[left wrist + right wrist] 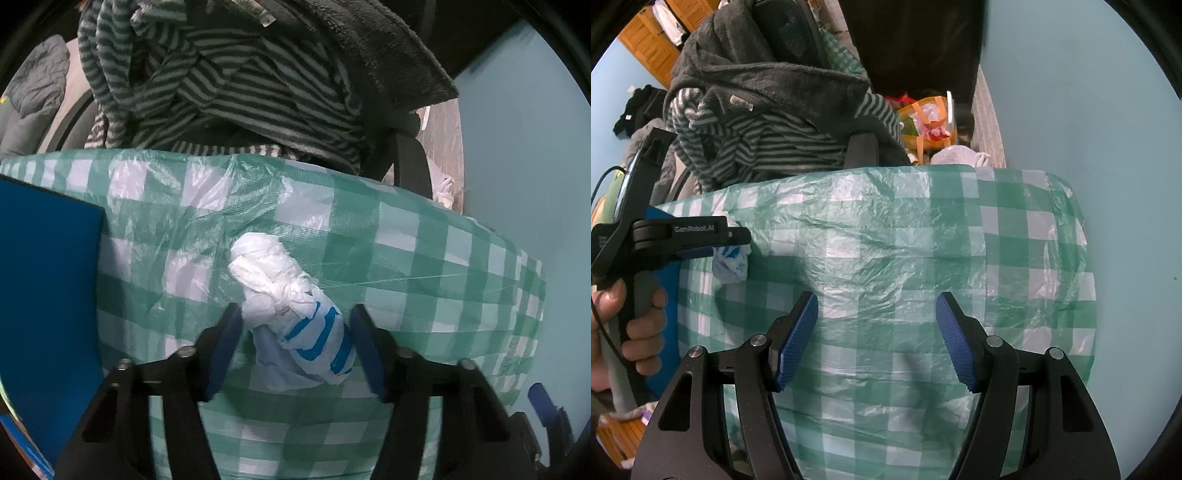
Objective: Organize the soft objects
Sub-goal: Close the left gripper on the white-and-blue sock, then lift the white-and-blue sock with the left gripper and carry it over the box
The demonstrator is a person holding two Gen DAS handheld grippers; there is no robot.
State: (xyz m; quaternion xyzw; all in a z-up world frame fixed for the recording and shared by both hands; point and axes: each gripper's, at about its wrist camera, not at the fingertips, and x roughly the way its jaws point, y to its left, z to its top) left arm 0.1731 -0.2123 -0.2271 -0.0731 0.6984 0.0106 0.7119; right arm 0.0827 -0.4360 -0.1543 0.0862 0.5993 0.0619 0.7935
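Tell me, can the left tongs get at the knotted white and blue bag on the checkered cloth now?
Probably yes. The knotted bag already lies between the left tongs fingers, on top of the checkered cloth, with nothing covering it. Whether the pads press it yet is unclear.

Green-and-white checked cloth [923, 240], white blue-striped bundle [295, 314], grey-striped garment [236, 85], blue fingers [798, 339]

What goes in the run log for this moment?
left gripper: jaws straddling knotted plastic bag | right gripper: open, empty | surface: green checked cover
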